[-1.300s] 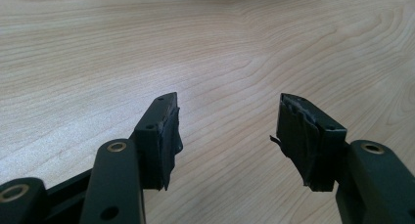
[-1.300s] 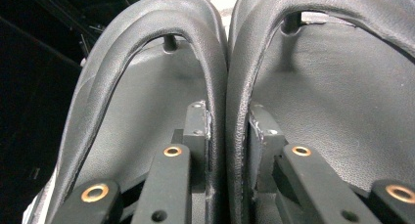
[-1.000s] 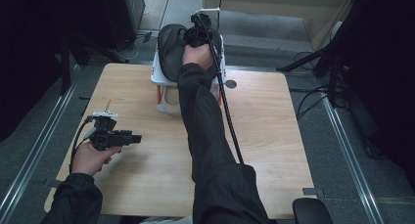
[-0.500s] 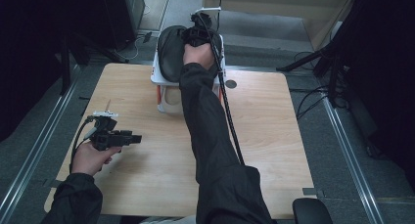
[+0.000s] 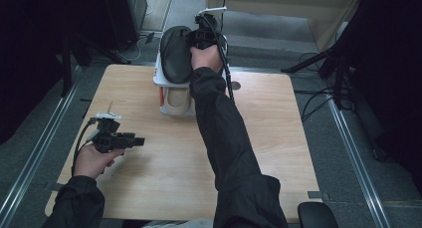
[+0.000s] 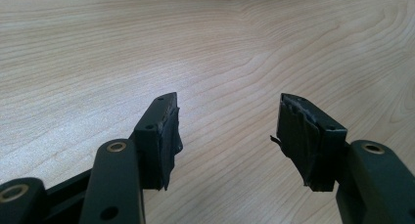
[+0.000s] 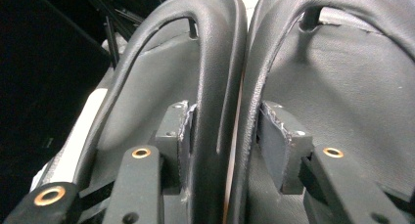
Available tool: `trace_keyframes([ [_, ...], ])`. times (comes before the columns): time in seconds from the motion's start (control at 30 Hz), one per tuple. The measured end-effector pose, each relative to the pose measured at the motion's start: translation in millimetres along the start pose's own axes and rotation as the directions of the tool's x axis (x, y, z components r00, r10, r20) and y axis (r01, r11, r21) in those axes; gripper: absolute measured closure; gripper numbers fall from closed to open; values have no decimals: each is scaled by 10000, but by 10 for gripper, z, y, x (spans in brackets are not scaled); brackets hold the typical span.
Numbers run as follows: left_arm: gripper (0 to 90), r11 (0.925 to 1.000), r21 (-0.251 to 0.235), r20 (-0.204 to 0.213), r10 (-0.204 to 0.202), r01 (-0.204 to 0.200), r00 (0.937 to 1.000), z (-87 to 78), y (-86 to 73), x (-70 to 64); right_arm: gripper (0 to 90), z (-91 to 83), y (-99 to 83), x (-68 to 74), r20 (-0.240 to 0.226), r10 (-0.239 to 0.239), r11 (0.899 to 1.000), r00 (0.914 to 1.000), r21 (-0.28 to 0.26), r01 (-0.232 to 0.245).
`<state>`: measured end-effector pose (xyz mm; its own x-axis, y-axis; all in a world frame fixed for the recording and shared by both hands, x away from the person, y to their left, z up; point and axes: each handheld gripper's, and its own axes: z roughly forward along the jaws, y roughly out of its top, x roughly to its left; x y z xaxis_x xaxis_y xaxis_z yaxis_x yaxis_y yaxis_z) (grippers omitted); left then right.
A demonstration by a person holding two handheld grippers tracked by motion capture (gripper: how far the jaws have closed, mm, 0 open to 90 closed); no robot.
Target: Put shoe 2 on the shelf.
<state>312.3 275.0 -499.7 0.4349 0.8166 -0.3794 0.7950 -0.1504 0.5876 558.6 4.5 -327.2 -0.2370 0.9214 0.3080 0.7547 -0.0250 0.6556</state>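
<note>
A pale wooden table [image 5: 259, 138] stands on a grey floor with dark equipment and cables around it. At its far edge sits a small white shoe rack [image 5: 160, 78] with a beige pair of shoes [image 5: 176, 101] on its lower shelf. The right gripper [image 5: 201, 36] is stretched out over the rack's top shelf, where it holds a pair of black shoes [image 5: 175, 54]. In the right gripper view one jaw sits inside each shoe, and together they pinch the two adjoining collars [image 7: 240, 87] so the pair hangs or rests as one; whether the soles already touch the shelf is hard to tell from above.

The step appears to be setting the black pair on the top shelf. To do it well, the pinch should hold until both soles bear flat on the shelf, the pair squared to the rack's edges and pushed far enough back not to tip off the front. Then the jaws should part gently and lift straight out of the openings, so neither collar snags.

The left gripper [image 6: 227, 123] rests low over the bare table near the person's side, jaws spread with nothing between them.

No brand, label or writing can be read on the shoes or rack.
</note>
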Motion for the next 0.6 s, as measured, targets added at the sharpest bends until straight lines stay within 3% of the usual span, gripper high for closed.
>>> trace_keyframes([
  [0.43, 419, 9999, 146, -36, -23, 24, 10000, 13, 8, 3, 577, -289, -40, -16, -805, -697, 9972, 9943, 209, 716],
  [0.6, 420, 9997, 214, -30, -75, 75, 10000, 10, 8, 12, 575, -361, -85, 20, -1223, -1473, 9874, 9815, 400, 1532],
])
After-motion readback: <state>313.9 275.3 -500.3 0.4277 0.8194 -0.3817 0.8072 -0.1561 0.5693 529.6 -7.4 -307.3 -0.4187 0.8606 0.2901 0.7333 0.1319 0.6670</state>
